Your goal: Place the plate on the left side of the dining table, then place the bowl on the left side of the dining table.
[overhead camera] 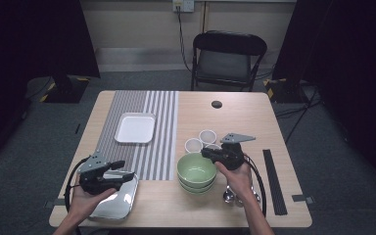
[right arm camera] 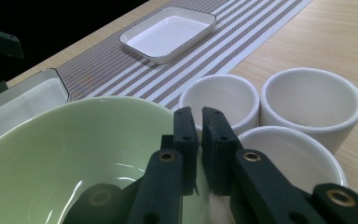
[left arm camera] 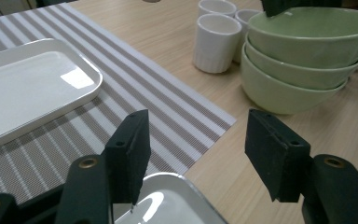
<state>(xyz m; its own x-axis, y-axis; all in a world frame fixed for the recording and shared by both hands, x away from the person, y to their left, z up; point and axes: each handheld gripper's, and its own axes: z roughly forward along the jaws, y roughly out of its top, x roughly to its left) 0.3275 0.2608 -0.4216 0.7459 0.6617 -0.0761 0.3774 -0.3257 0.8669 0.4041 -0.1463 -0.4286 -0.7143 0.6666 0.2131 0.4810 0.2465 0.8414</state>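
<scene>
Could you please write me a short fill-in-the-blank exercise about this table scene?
1. The right gripper is shut on the rim of the top green ____.
2. The green bowls form a stack of ____.
3. Beside the stack stand ____ white cups.
4. The white tray rests on the ____ mat.

Missing words: bowl; three; three; striped

Pale green bowls, white cups, grey-and-white striped mat, white tray
</scene>
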